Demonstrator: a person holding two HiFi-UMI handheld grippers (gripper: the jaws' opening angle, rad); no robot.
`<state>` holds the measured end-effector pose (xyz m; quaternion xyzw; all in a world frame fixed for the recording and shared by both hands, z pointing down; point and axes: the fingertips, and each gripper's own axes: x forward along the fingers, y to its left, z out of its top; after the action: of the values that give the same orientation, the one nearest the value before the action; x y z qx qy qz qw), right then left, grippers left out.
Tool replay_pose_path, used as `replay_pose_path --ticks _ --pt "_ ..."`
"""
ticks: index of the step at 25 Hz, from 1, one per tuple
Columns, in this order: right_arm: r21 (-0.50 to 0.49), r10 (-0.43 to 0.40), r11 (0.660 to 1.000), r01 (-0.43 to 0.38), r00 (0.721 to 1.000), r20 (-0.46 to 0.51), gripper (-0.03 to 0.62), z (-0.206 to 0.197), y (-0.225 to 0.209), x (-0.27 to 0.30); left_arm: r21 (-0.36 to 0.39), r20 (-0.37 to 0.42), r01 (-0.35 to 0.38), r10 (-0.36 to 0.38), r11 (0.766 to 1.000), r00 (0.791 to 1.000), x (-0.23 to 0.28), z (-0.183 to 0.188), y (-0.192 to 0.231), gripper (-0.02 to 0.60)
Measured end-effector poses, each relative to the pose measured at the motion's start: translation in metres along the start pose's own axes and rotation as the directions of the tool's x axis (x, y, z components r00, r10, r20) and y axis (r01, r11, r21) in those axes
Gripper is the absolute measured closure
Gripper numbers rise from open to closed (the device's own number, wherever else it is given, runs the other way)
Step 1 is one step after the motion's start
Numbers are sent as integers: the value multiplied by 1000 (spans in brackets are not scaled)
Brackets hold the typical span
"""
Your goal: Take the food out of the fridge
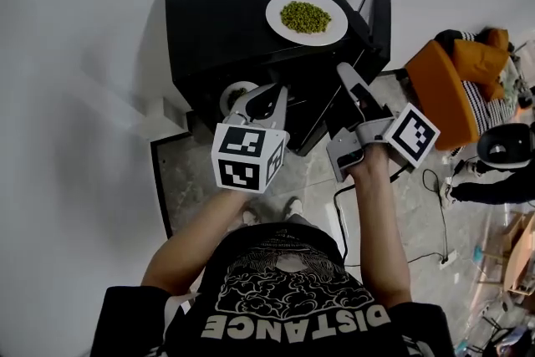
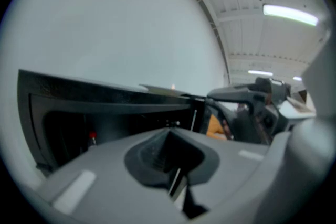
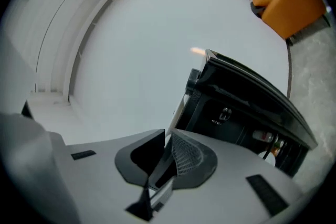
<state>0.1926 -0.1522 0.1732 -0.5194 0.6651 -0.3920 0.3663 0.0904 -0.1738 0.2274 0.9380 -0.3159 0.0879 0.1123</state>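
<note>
left gripper [image 1: 266,96] is clenched, pads pressed together with nothing between them, and the right gripper [image 1: 345,69] is clenched on nothing too. both sit mid-frame in the head view, forearms reaching up from the bottom edge, jaws aimed at the open front of the black fridge [image 1: 217,4]. the left one noses at the lower left of the opening, just beside a white dish [image 1: 232,94] half hidden behind it; what's in that dish i can't make out. the right one hangs in front of the opening, near the door [image 1: 381,4], which stands swung out at the upper right. the plate of green food [image 1: 306,17] rests on the fridge top, upper centre, well apart from both grippers. open floor lies to the left and below. at the right edge an orange chair [image 1: 447,92] and a person in dark clothes [image 1: 493,190] crowd in, with a cable [image 1: 430,180] looped on the floor between them and the right forearm.
</note>
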Motion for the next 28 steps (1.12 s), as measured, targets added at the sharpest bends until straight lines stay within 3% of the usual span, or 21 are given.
replay_pose_path --ticks 4,6,9,12,14,17,28 --pt "-253 -98 963 90 995 -19 563 -30 -1 -16 13 -3 16 -16 1000 1000 -10 -10 -5 581" --pt "-397 -173 904 155 985 -10 568 -44 -7 -24 21 0 22 -22 1000 1000 -15 -15 -7 581" --pt "-589 -241 787 184 970 -19 571 -69 -12 -28 31 6 32 -32 999 999 -23 -23 -10 581" --pt "-687 -301 697 207 953 -18 572 -87 -19 -32 37 0 44 -44 998 999 -29 -32 -12 581" --pt "-719 -325 662 212 945 -20 572 -96 -22 -34 39 -2 50 -50 998 999 -34 -36 -12 581" --pt "-729 -340 649 218 940 -22 572 -103 -23 -36 37 -1 58 -58 998 998 -40 -37 -12 581" --pt "-718 -355 660 221 934 -39 572 -120 -26 -36 17 26 56 -57 998 998 -51 -37 -1 581"
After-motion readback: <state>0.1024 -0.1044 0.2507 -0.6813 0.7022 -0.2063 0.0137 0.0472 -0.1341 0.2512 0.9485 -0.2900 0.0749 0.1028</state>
